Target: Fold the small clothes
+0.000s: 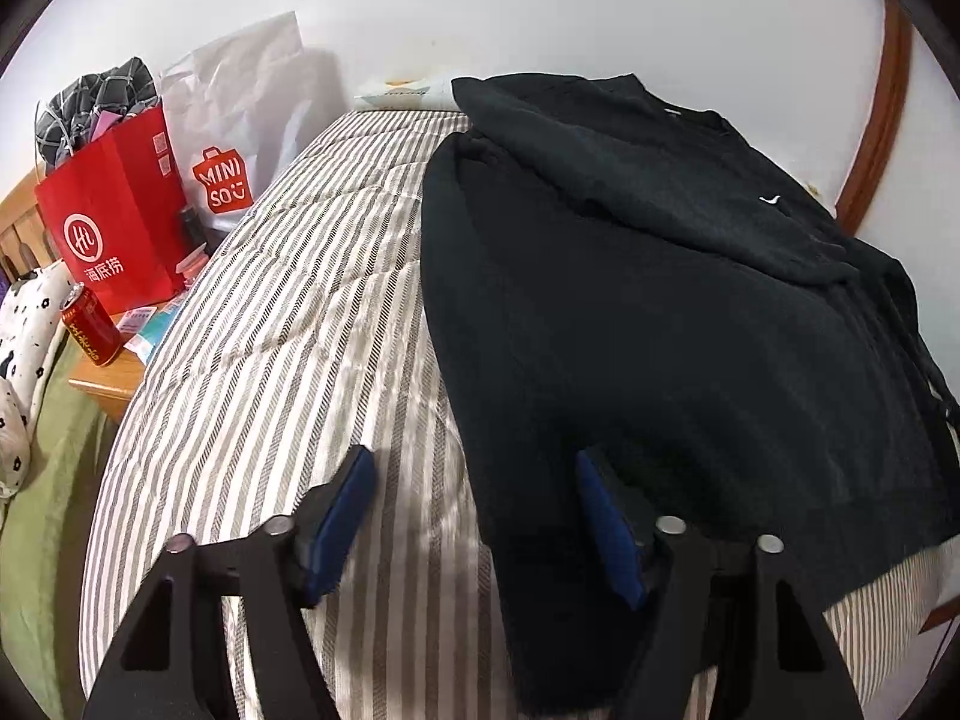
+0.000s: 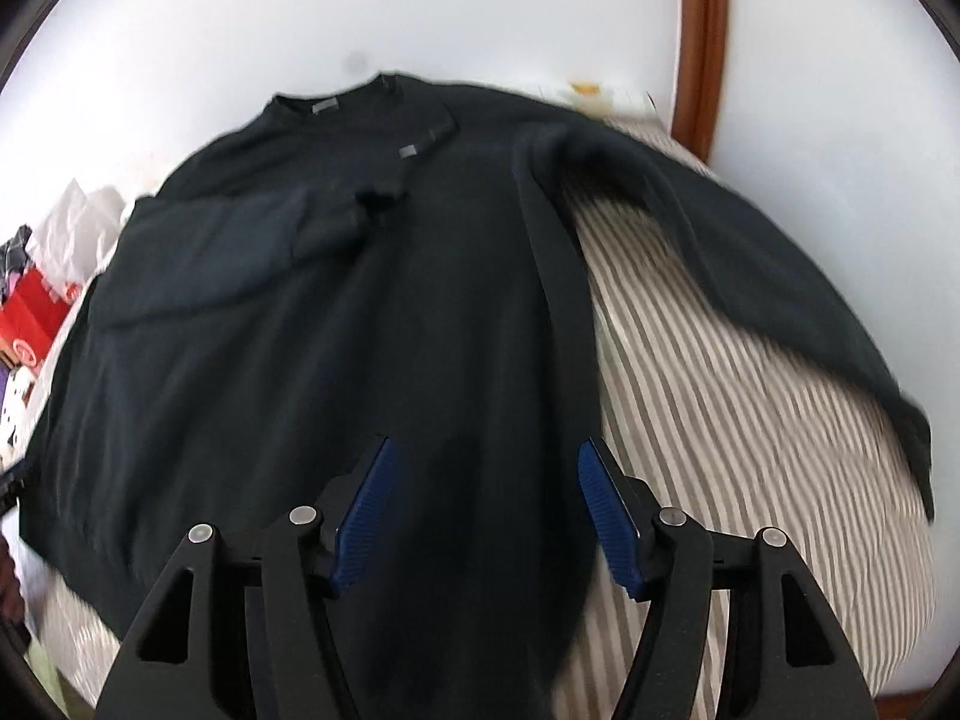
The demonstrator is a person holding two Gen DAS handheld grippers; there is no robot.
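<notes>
On the striped bed (image 1: 288,312), a black sweater (image 2: 336,324) lies flat; both grippers, left (image 1: 474,516) and right (image 2: 483,510), hover with jaws wide apart, holding nothing.

Soft even daylight, bright white wall (image 1: 540,12), no hard glare. Black sweater (image 2: 336,330) eats detail, folds barely readable. Faint shadow under left gripper (image 1: 474,480) on striped bedding (image 1: 288,312). Right wrist view motion-blurred, stripes smeared at right. Heavy fisheye bending, dark vignette in corners, brown door frame (image 2: 702,42) curved

Sweater (image 2: 336,312) lies on the bed (image 1: 288,312) — bags (image 1: 114,222) stand left of it.
</notes>
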